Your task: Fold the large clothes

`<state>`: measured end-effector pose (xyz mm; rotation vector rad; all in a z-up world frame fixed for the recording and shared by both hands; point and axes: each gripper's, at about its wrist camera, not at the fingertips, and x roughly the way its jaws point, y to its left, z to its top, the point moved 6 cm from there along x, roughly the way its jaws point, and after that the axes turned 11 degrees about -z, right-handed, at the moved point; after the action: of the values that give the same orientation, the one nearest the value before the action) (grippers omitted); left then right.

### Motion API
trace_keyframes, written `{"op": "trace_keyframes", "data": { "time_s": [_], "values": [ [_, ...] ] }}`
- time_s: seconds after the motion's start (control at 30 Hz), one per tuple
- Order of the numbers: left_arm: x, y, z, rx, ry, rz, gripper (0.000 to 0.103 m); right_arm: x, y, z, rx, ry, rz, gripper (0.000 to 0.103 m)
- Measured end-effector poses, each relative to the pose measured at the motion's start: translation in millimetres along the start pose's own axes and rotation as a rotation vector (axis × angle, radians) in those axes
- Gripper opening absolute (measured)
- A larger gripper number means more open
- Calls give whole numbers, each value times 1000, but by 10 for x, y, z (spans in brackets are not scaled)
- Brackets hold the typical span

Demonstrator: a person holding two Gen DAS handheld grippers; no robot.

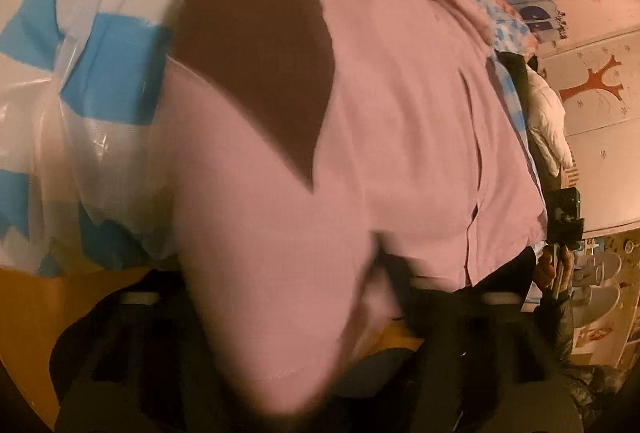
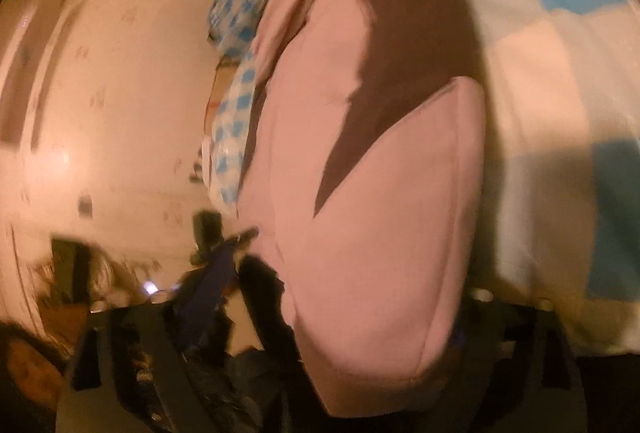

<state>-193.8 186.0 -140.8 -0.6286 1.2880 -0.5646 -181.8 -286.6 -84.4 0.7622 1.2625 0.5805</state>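
Observation:
A large pink garment point(image 1: 400, 113) lies spread over a bed with a blue-and-white checked cover point(image 1: 108, 73). A fold of its cloth hangs down over my left gripper point(image 1: 304, 365), whose dark fingers flank it; the tips are hidden by fabric. In the right wrist view the same pink garment point(image 2: 360, 233) drapes from my right gripper point(image 2: 384, 385), covering the fingertips. A dark shadow falls across the garment in both views. Both views are blurred.
The checked cover point(image 2: 560, 53) fills the right of the right wrist view. A pink patterned wall point(image 2: 112, 73) and a person's dark clothing point(image 2: 208, 273) are at left. A white jacket point(image 1: 548, 125) and cupboard point(image 1: 600, 121) stand at right.

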Motion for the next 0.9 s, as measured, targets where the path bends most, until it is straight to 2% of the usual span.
{"op": "trace_keyframes", "data": {
  "time_s": [0.03,0.07,0.13,0.23,0.37,0.47,0.57,0.63,0.7,0.8,0.9],
  "values": [
    [-67,-45,4,-5,-33,-26,15,-15,44,-3,-32,-21,-39,27],
    [-125,-106,3,6,-57,-26,12,-46,93,-13,-37,-46,-27,24],
    [-290,-253,10,26,-114,-27,10,-100,205,-63,-66,-85,-25,23],
    [-748,-674,-11,77,-240,-94,9,-306,452,-157,-92,-162,48,22],
    [-1419,-1291,-241,176,-367,-179,8,-750,826,-445,-155,-268,192,21],
    [-1839,-1509,-592,208,-429,-241,8,-1104,951,-811,-199,-341,304,21],
    [-2170,-1566,-1055,211,-493,-333,9,-1383,1024,-1299,-274,-414,463,22],
    [-2198,-1595,-1219,207,-515,-370,9,-1468,1020,-1491,-305,-432,536,22],
    [-2132,-1530,-1240,183,-509,-371,9,-1487,950,-1530,-303,-429,558,22],
    [-2056,-1430,-1117,149,-496,-386,9,-1436,938,-1372,-293,-423,542,22],
    [-2133,-1551,-872,188,-529,-420,9,-1543,1059,-1125,-307,-466,568,23]
  ]
}}
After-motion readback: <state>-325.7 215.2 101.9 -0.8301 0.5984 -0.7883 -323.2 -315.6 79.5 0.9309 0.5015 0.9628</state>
